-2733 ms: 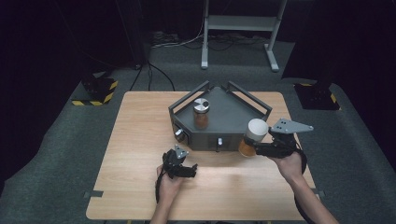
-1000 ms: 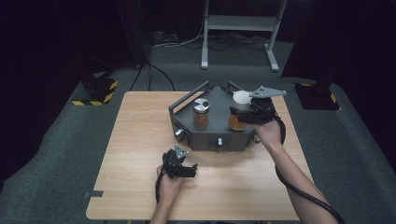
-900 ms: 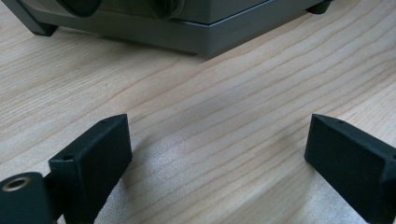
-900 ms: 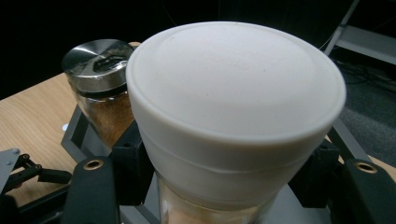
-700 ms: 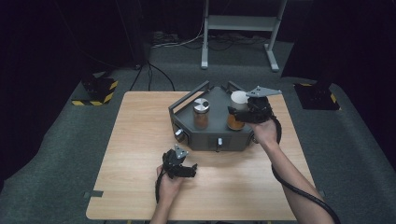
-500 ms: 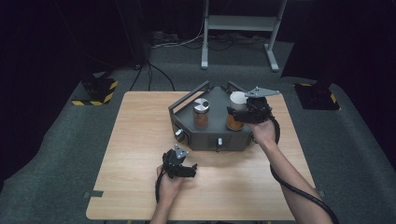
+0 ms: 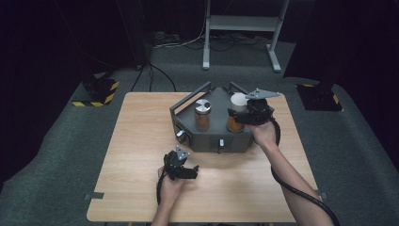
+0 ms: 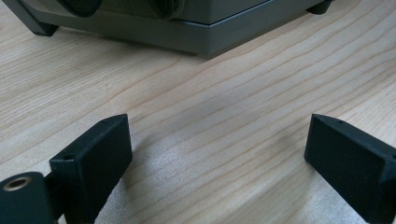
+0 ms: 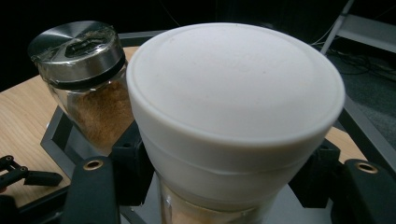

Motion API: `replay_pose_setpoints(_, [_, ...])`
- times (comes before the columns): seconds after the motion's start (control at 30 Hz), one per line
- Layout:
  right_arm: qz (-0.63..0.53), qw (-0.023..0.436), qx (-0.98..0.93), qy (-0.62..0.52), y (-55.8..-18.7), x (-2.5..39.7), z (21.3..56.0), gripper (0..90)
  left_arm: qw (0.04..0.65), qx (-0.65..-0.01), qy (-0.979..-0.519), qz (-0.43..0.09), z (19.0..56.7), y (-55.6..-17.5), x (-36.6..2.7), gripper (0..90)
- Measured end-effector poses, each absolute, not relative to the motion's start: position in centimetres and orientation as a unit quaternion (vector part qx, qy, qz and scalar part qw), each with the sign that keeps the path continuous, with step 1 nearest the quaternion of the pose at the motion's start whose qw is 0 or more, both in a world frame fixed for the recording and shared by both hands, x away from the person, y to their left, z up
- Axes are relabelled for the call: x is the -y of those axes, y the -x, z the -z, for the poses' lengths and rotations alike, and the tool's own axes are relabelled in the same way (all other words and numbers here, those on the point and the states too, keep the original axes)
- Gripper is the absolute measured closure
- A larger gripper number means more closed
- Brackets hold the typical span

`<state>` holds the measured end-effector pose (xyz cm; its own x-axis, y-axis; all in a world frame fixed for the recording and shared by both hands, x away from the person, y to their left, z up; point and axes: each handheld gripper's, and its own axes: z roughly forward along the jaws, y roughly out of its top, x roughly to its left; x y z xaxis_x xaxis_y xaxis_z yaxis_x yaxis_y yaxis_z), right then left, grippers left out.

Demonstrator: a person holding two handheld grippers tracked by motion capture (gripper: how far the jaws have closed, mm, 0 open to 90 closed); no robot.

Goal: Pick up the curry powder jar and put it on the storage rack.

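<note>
Left gripper [image 7: 188, 170] rests on the wooden table [image 7: 141, 141] at the near side, its jaws spread wide with bare wood between them in the left gripper view; the front edge of the grey tray [image 8: 196, 37] lies just beyond. Farther off, the right gripper [image 7: 235, 115] reaches over the grey tray [image 7: 207, 136] and pinches the white-lidded jar [image 7: 237, 110] between its jaws. In the right gripper view the black jaws hug the jar [image 9: 233, 121] just under its white lid, with brown powder showing through the glass below. Whether the jar's base touches the tray floor is hard to tell, since the lid hides it. Beside it, to the person's left, the steel-lidded jar [image 7: 203, 114] stands upright in the tray, also holding brown powder [image 9: 100, 112]. A white metal frame [image 7: 244, 28] stands on the floor beyond the table.
</note>
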<state>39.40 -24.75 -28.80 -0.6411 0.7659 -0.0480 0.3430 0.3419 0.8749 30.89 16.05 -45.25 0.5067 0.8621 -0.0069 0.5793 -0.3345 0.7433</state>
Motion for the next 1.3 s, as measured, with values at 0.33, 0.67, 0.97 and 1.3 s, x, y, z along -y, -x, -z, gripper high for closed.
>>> replay_pose_setpoints(0.33, [-0.451,0.233,-0.787,-0.351,-39.43,24.81,28.8,34.9,0.354,-0.455,-0.792,-0.199,45.25,-30.89,-16.04,7.6])
replay_pose_setpoints(0.67, [-0.45,0.236,-0.788,-0.348,-39.27,24.82,28.82,34.6,0.355,-0.455,-0.792,-0.2,45.25,-30.88,-16.03,7.6])
replay_pose_setpoints(0.97, [-0.437,0.243,-0.795,-0.344,-38.97,24.26,28.48,30.5,0.354,-0.455,-0.792,-0.2,45.25,-30.88,-16.03,7.6])
replay_pose_setpoints(1.3, [-0.441,0.233,-0.794,-0.347,-39.05,24.58,28.62,18.0,0.355,-0.455,-0.792,-0.2,45.26,-30.88,-16.03,7.6])
